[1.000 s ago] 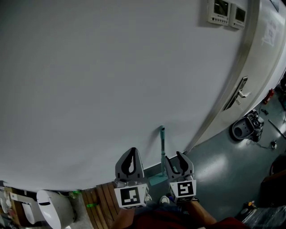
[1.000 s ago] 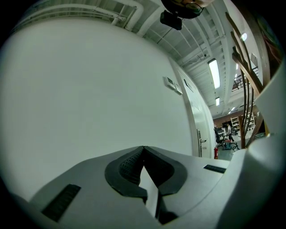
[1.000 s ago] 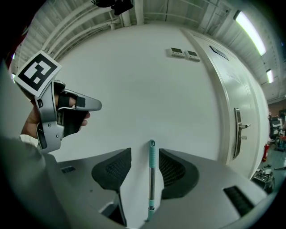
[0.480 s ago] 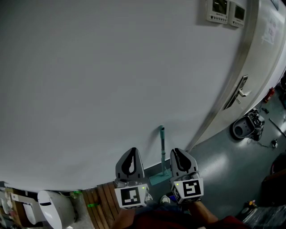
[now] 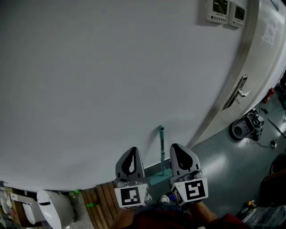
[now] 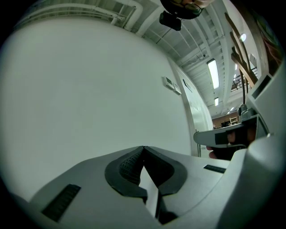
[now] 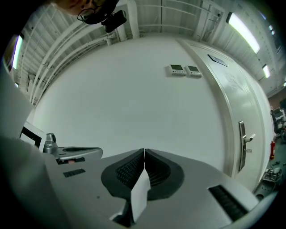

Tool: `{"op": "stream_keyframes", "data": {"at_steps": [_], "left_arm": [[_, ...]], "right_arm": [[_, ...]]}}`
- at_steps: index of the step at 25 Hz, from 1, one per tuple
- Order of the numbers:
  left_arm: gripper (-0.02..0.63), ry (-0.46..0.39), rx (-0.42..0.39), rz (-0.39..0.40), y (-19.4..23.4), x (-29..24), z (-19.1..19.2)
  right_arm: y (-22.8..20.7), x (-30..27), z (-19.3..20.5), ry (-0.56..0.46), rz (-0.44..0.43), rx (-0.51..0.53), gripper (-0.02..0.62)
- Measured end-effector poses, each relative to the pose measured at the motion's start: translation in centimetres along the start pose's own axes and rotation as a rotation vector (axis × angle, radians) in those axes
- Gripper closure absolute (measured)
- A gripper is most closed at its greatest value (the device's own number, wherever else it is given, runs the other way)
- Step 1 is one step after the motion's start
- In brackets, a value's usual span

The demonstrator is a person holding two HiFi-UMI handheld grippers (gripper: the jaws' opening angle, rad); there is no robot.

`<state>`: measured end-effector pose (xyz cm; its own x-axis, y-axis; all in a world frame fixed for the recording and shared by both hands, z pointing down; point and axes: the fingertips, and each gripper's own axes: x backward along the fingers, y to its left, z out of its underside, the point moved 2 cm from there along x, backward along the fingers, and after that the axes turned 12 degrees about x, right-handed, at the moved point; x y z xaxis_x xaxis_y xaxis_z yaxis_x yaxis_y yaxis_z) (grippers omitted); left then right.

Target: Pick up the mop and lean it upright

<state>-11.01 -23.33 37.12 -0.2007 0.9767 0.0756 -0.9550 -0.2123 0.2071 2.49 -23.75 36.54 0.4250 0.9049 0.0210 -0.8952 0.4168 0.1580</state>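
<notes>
The mop (image 5: pixel 162 150) stands upright with its teal handle against the white wall (image 5: pixel 111 80); its teal head (image 5: pixel 157 179) rests on the floor at the wall's foot. My left gripper (image 5: pixel 130 152) is held just left of the handle, jaws shut and empty. To the handle's right my right gripper (image 5: pixel 178 149) is also shut, with nothing between its jaws. Neither gripper touches the mop. Both gripper views face the wall; the left gripper (image 6: pixel 143 148) and the right gripper (image 7: pixel 144 152) show their tips pressed together.
A grey door (image 5: pixel 263 53) with a lever handle (image 5: pixel 241 91) is at the right. A dark machine (image 5: pixel 246 126) sits on the grey floor by the door. Two wall panels (image 5: pixel 225 11) hang high up. A wooden pallet (image 5: pixel 103 201) and a white bin (image 5: pixel 53 208) lie at the lower left.
The right gripper's jaws have gone from wide open around the mop handle to fully shut and have drawn slightly to the right of it. The left gripper and the mop have stayed put.
</notes>
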Motion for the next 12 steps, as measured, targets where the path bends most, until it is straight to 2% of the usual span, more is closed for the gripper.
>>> {"op": "stream_keyframes", "data": {"at_steps": [12], "left_arm": [[0.592, -0.008, -0.005, 0.010, 0.0, 0.1, -0.5]], "right_arm": [[-0.2, -0.5, 1.3, 0.019, 0.030, 0.018, 0.578]]}}
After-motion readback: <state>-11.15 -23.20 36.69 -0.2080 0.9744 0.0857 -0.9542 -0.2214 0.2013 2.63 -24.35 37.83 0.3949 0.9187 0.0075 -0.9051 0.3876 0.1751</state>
